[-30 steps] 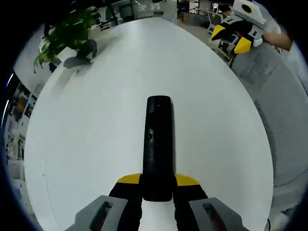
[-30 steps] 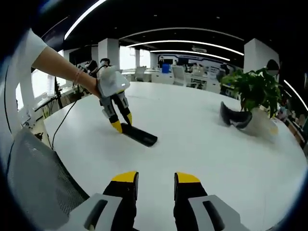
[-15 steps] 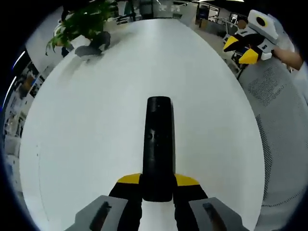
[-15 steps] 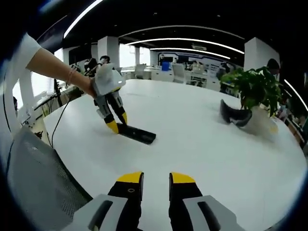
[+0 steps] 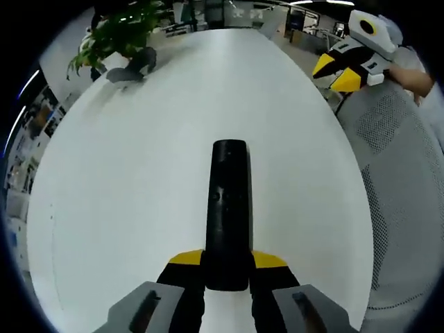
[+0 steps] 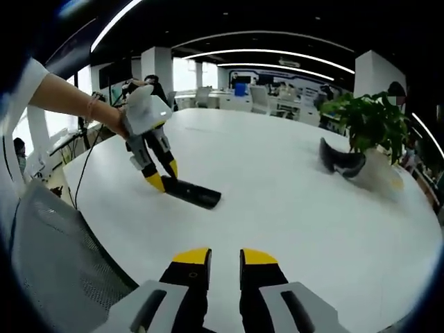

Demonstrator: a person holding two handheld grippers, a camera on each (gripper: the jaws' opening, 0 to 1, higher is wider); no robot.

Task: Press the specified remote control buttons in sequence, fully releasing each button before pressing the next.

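A long black remote points away from me along the white table, and my left gripper is shut on its near end with both yellow tips against its sides. In the right gripper view the same remote lies low over the table, gripped at one end by the left gripper, which a person's hand holds. My right gripper hovers near the table's edge, well short of the remote. It is open by a narrow gap with nothing between the jaws. The right gripper also appears at the far right.
A potted plant and a dark curved object stand at the far end of the table. A grey mesh chair sits beside the table, and its back is close to my right gripper. Office desks lie beyond.
The right gripper's jaws have drawn closer together. The left gripper has tilted and shifted slightly with the remote still in its grip.
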